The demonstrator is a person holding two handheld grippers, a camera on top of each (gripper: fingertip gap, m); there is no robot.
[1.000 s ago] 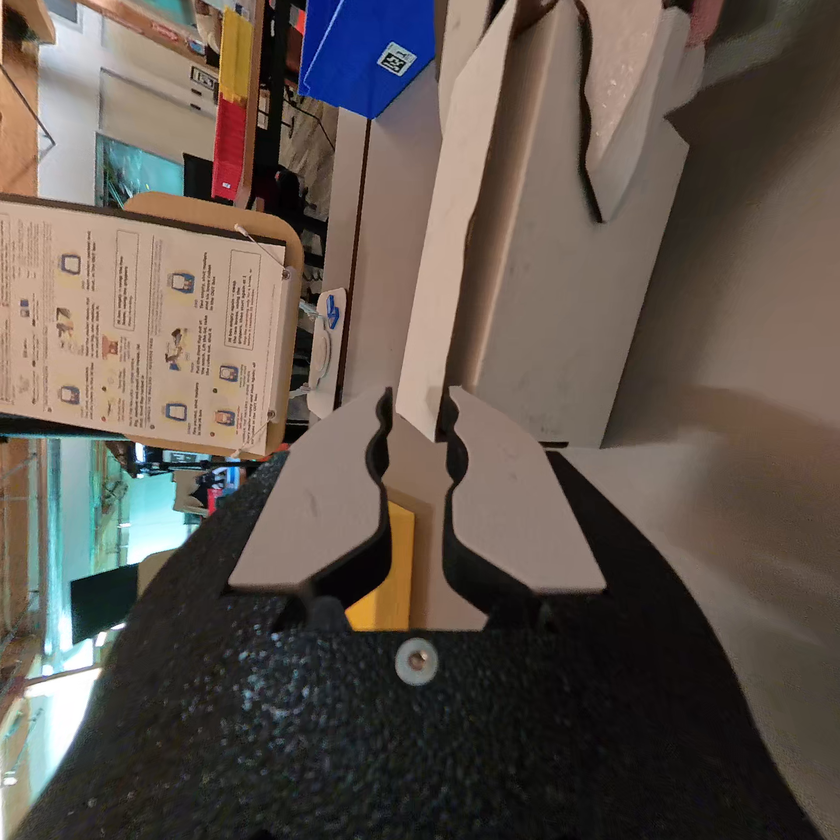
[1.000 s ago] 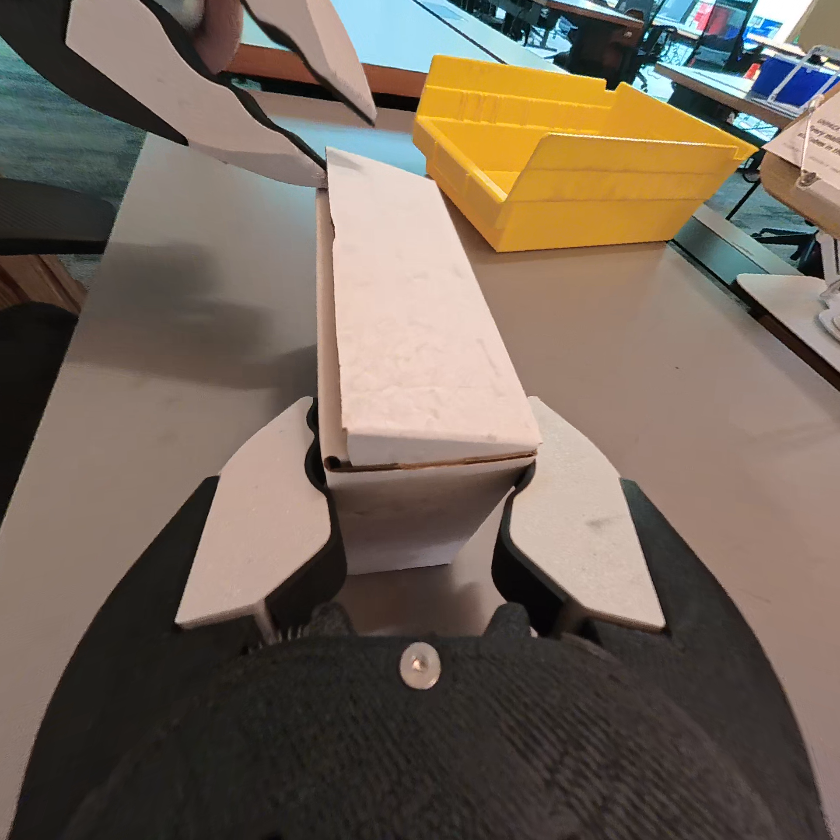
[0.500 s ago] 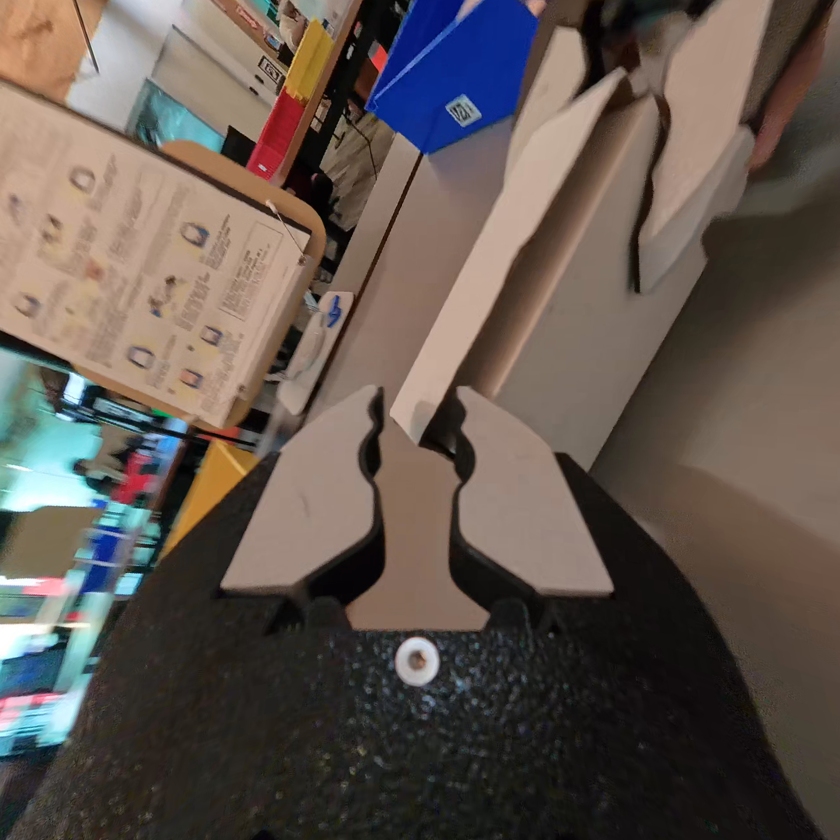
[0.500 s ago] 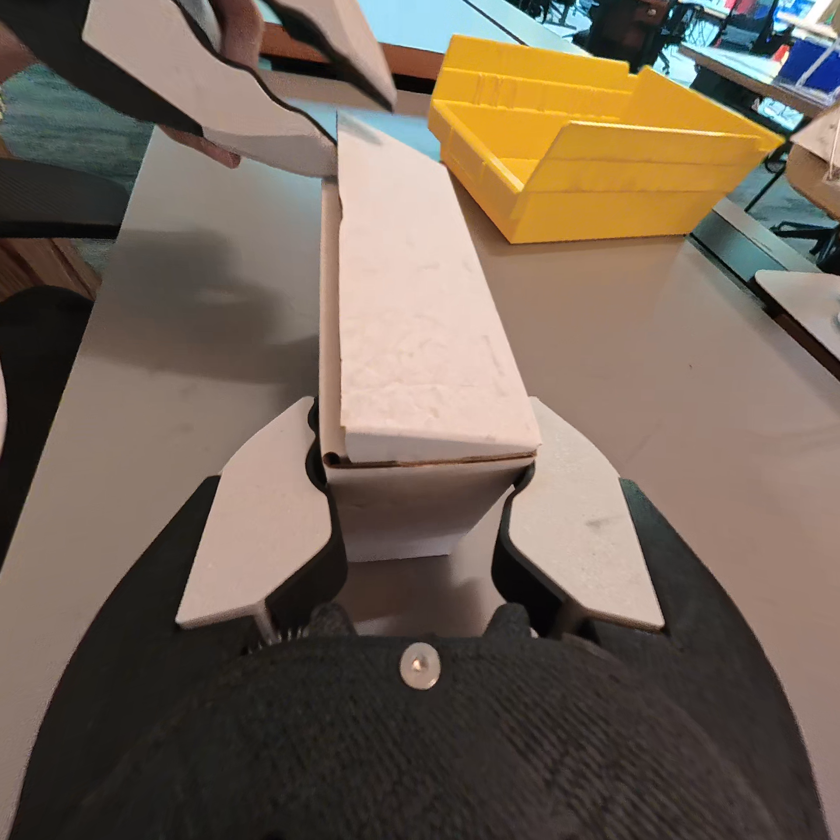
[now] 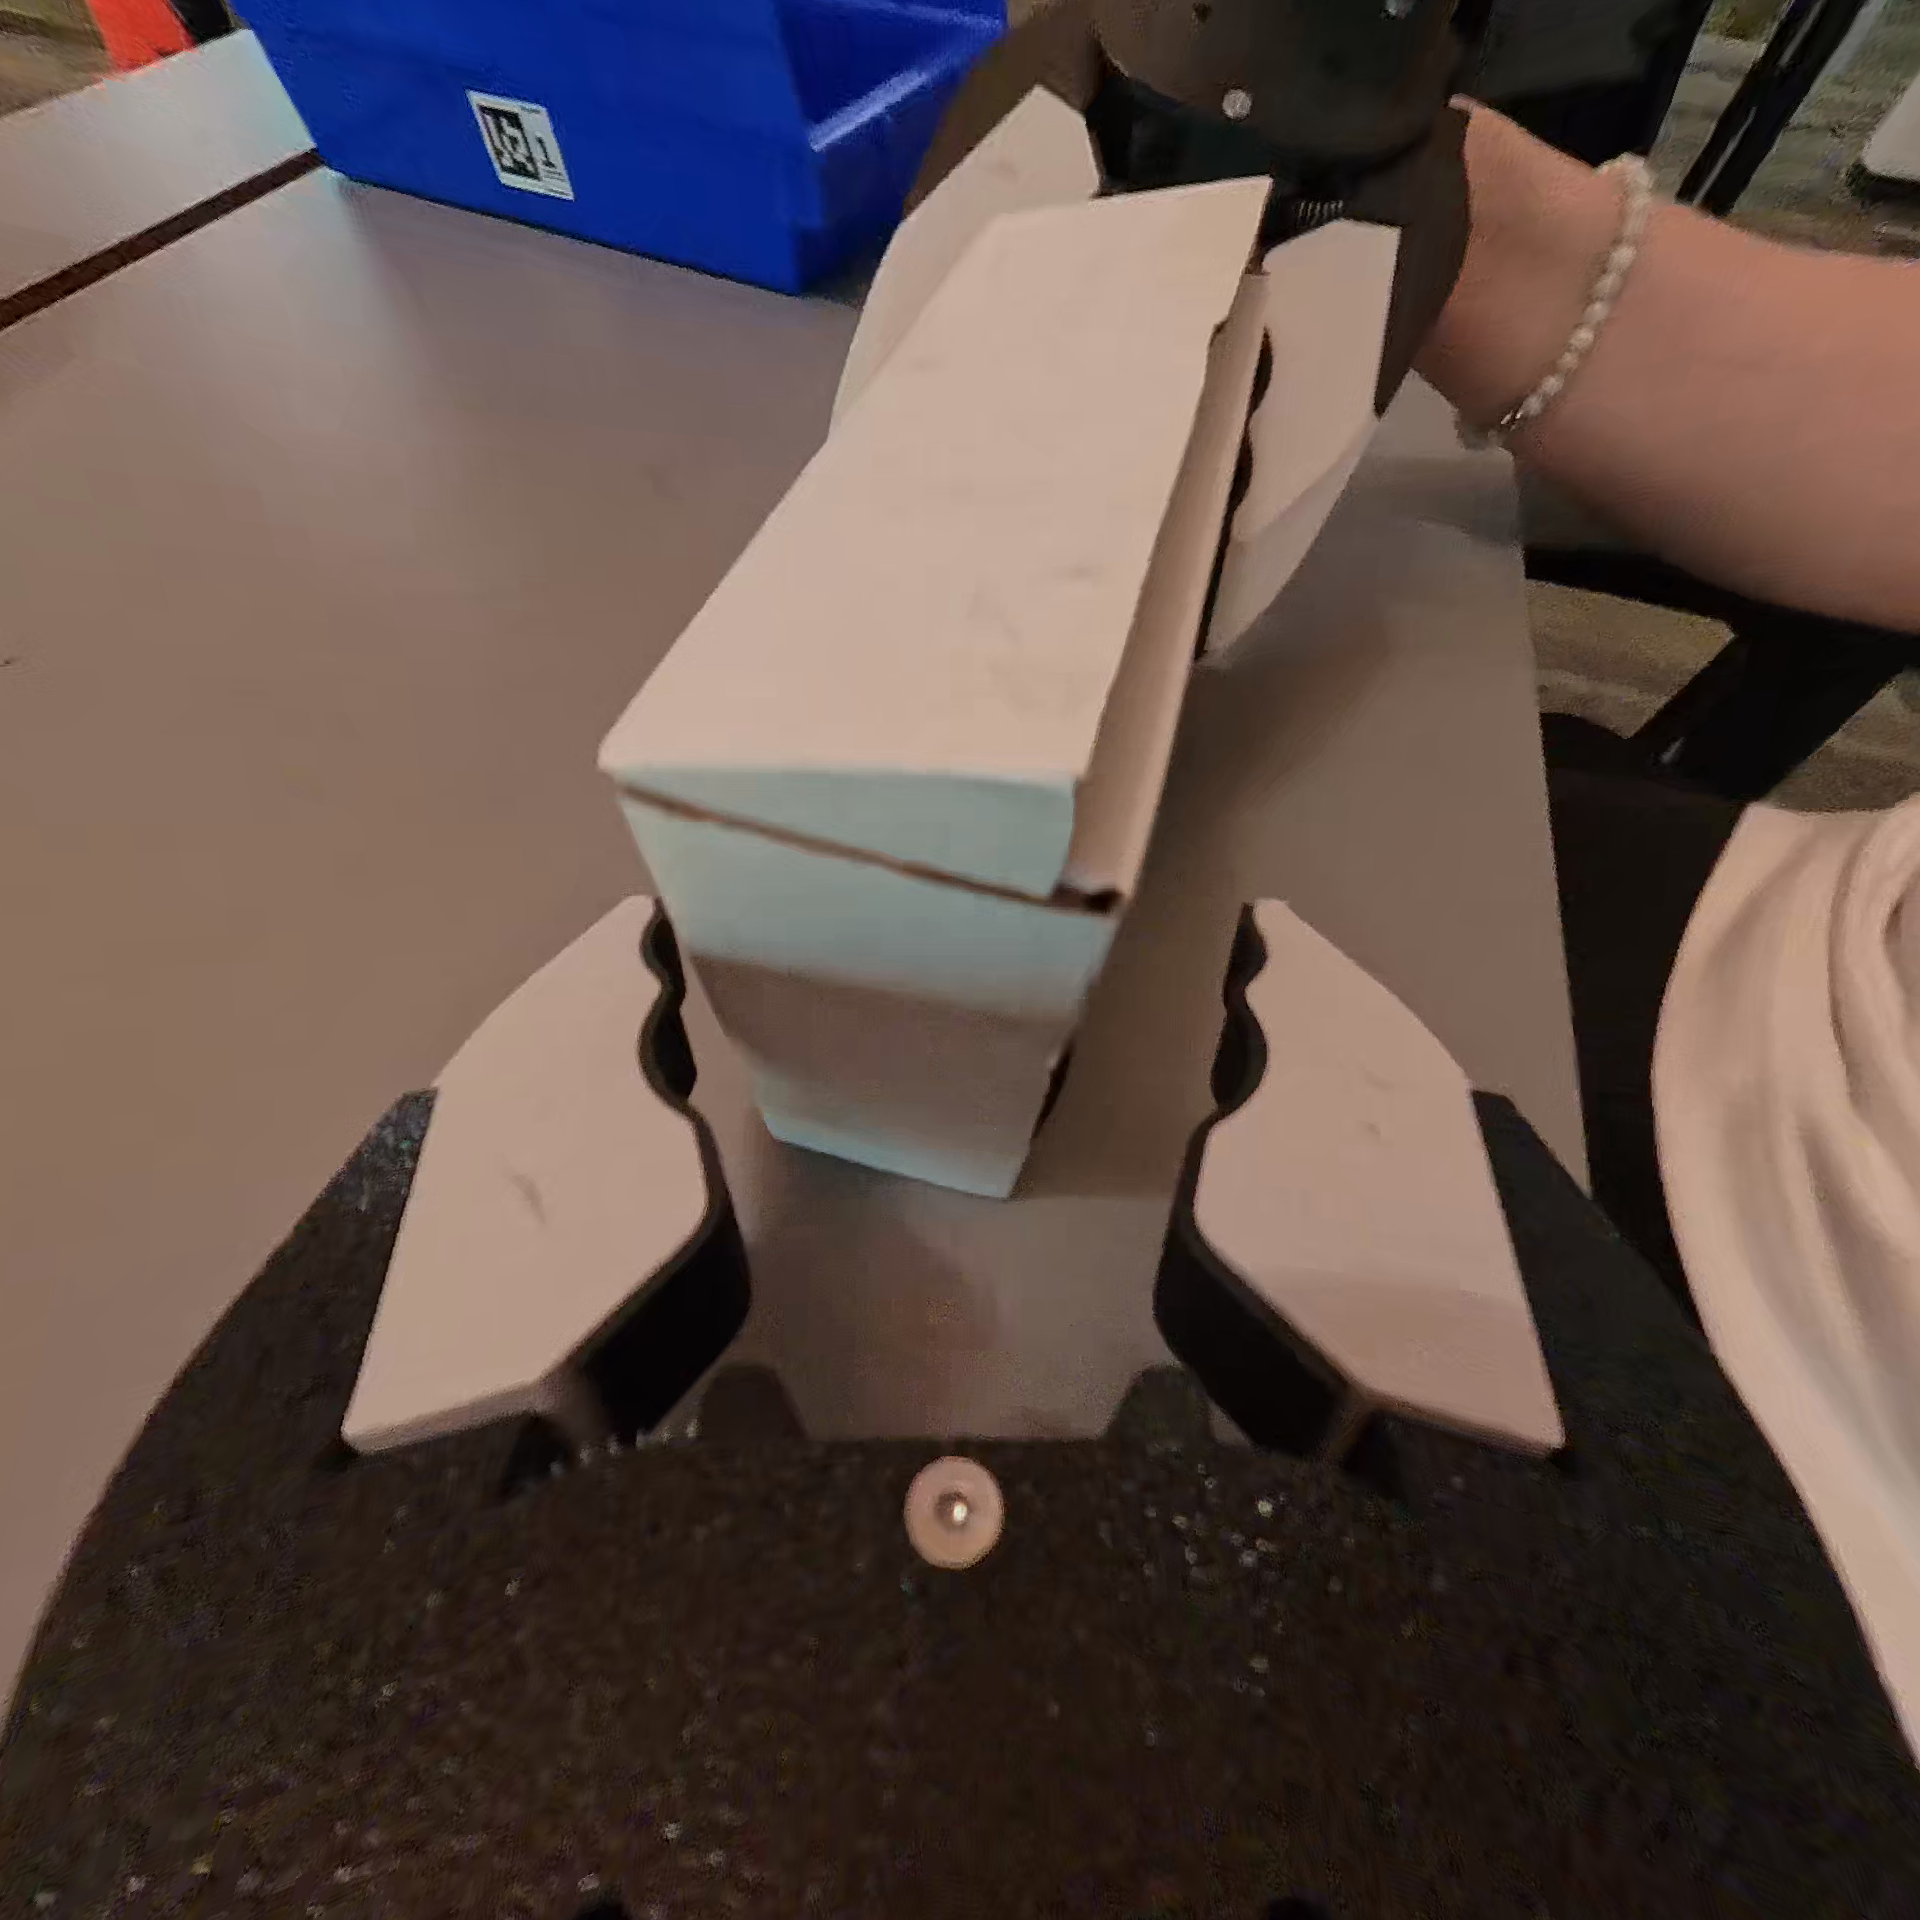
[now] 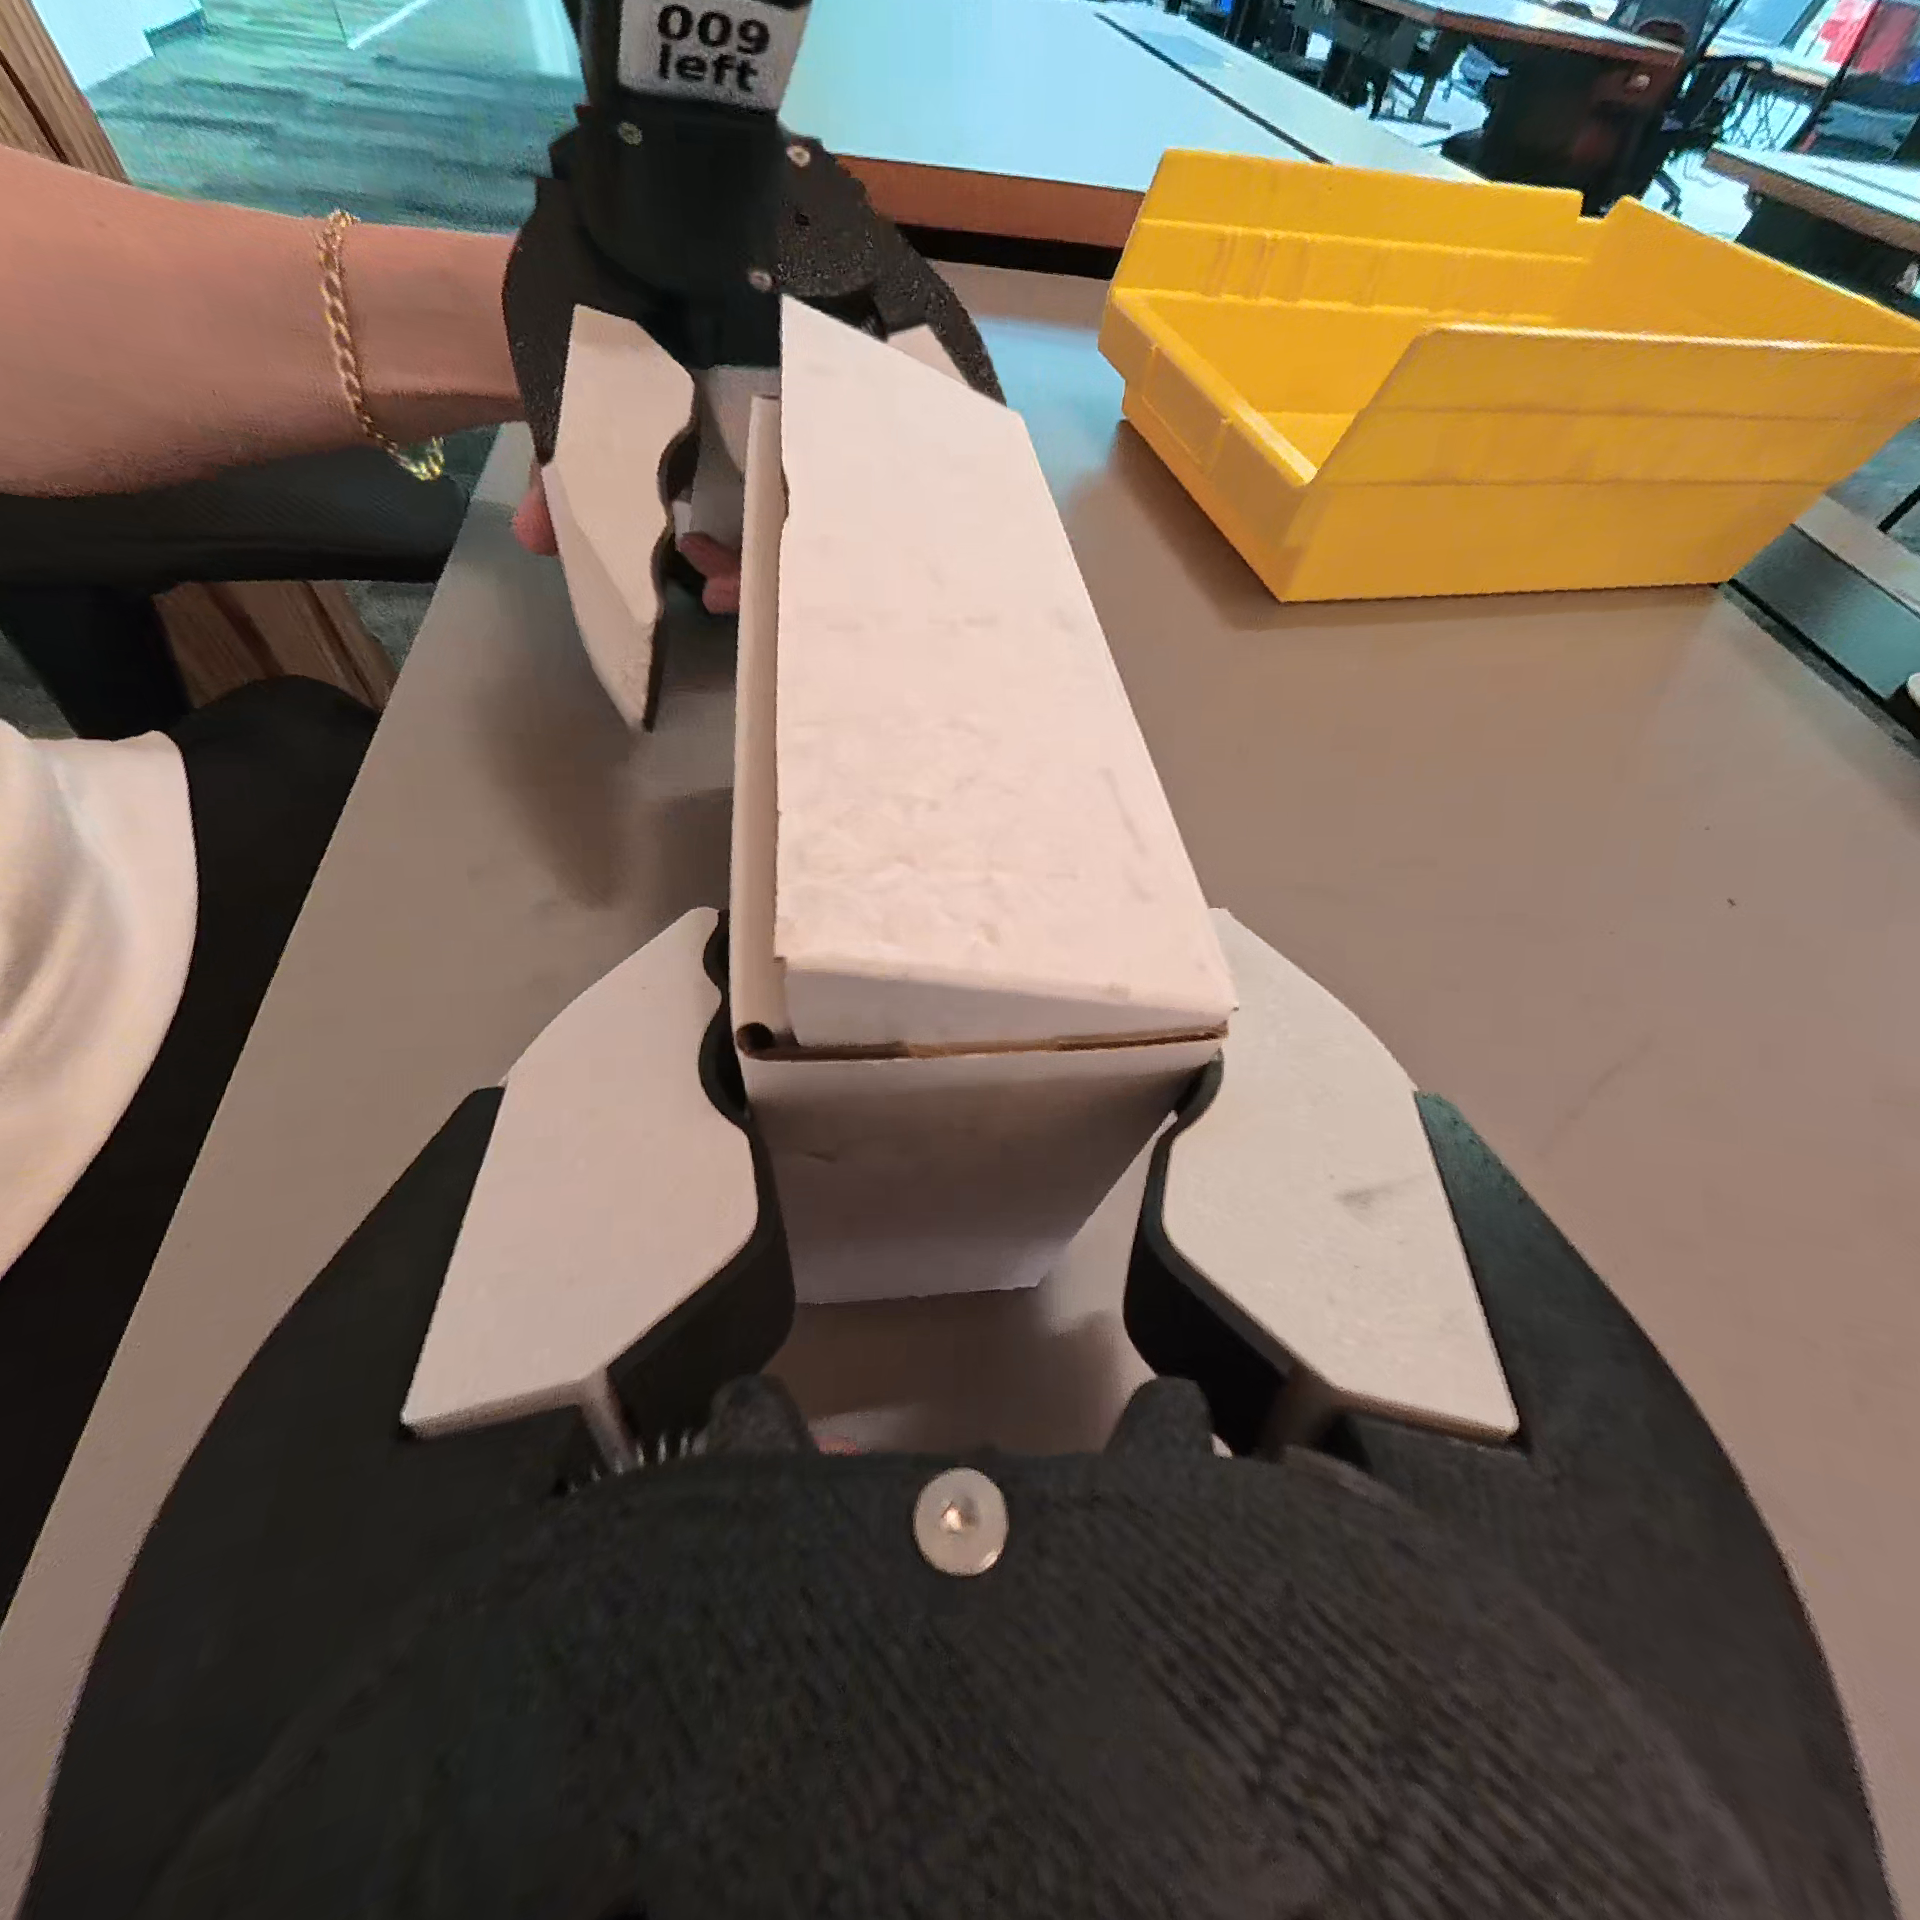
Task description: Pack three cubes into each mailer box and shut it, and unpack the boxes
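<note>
- The white box [image 6: 966, 790] lies lengthwise on the grey table [image 6: 1455, 883], near its front edge, lid down but a seam gaping at both ends.
- Right gripper [image 6: 961, 1049] is clamped on one end of the box, both fingers pressed to its side walls.
- Left gripper [image 5: 951, 997] stands spread at the other end; one finger [image 5: 582, 1143] touches the box, the other is apart.
- A yellow bin [image 6: 1507, 416] sits toward the far edge; a blue bin [image 5: 644, 114] stands beyond the box in the left wrist view.
</note>
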